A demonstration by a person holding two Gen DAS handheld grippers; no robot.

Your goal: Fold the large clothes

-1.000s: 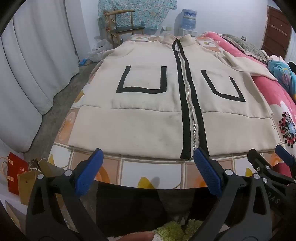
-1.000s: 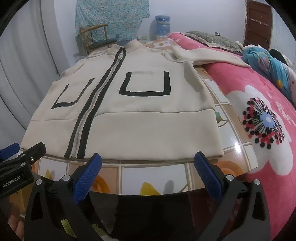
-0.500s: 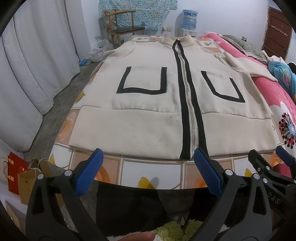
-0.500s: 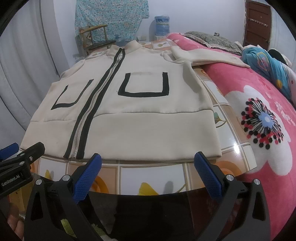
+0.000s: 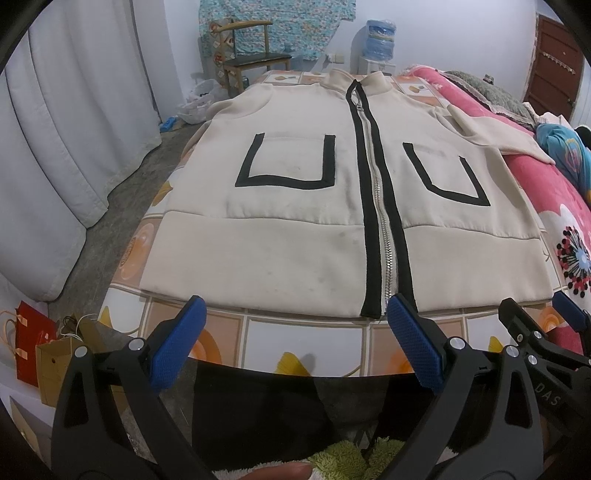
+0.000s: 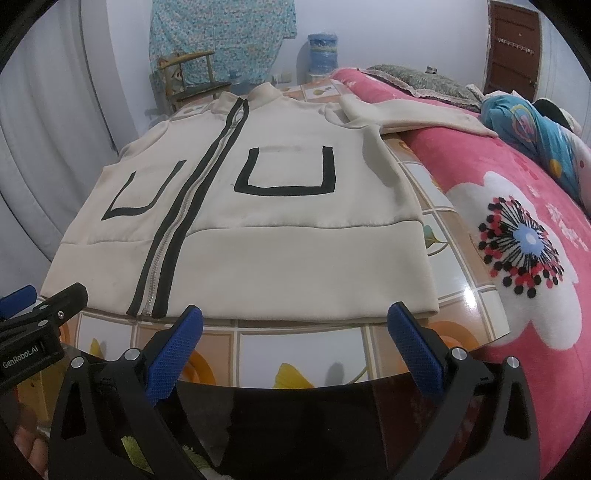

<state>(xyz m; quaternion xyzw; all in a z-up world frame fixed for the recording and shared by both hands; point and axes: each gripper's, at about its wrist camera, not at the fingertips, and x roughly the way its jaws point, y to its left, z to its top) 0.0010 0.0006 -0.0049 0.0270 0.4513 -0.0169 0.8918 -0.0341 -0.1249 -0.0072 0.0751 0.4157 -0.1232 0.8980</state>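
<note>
While both claws hang at the near edge of the table, this is how the room stands:

Left gripper (image 5: 295, 332): blue pads spread wide apart, nothing between them, touching nothing.
Right gripper (image 6: 295, 328): pads just as wide apart, empty, clear of the cloth.
Jacket (image 5: 303, 206): cream, zipped shut, black trim down the front and round two pockets; it lies flat and face up on the tiled table (image 5: 306, 339), collar at the far end, hem at the near end just beyond both sets of pads.
Hem and claws: a strip of bare tile shows between them; no contact.
Left view only: white curtain (image 5: 62, 129) at the left, paper bags (image 5: 40, 350) on the floor, the right gripper's tip at the right edge.
Right view only: the jacket's right sleeve (image 6: 413, 116) stretched onto the pink blanket (image 6: 517, 184), the left gripper's tip at the left edge.
Both views: wooden chair (image 5: 247, 55) and water bottle (image 5: 380, 35) by the far wall.
</note>
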